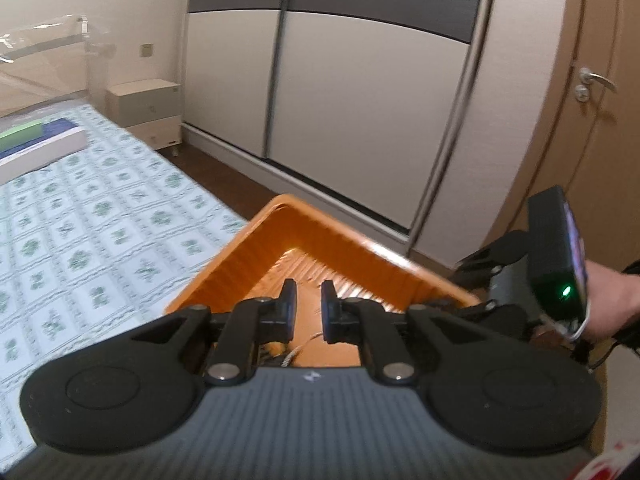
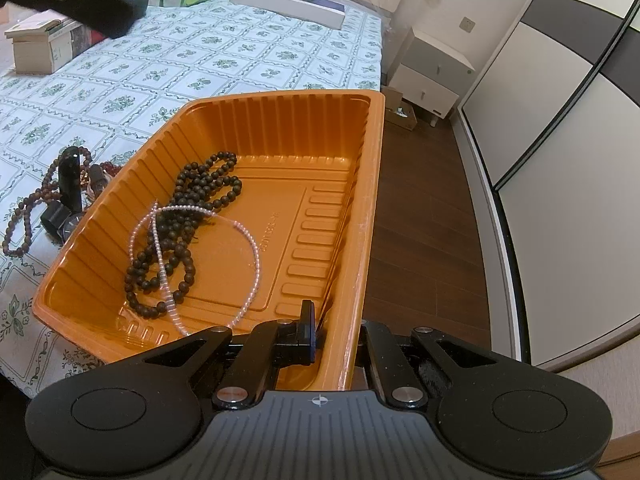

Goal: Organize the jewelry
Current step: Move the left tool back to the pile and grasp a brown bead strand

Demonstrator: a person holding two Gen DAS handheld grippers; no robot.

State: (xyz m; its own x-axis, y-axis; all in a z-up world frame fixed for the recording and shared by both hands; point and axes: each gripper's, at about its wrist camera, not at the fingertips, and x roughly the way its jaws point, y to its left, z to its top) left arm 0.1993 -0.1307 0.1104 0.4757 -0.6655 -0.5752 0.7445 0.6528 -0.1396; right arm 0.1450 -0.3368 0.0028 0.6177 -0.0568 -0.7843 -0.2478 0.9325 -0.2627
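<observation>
Steadying an orange plastic tray [image 2: 280,208] at the edge of a table, the right gripper [image 2: 336,328] is clamped on the tray's near right wall, one finger inside the tray and the other outside the rim; the hold appears meant to keep the light tray from sliding while jewelry is dropped in. The table is covered with a white cloth printed with green flowers [image 2: 180,64]. Two pieces are already lying in the tray: a long string of dark wooden beads [image 2: 188,220] heaped toward the left half, and a thin strand of pale pink beads [image 2: 208,256] looped across it, its lower end reaching toward the right gripper's inner finger [image 2: 307,320].

The left gripper [image 1: 309,304] is held over the tray's corner, pointing downward into it. Its fingers are narrowly parted, with only a slim gap between them, and nothing is seen pinched there. Just below them, a thin pale strand [image 1: 304,346] is visible against the orange floor, likely a piece just let go, though this is a judgement.

More jewelry is waiting on the cloth just left of the tray: a brown bead necklace [image 2: 24,216] and a dark wristwatch [image 2: 66,200].
</observation>
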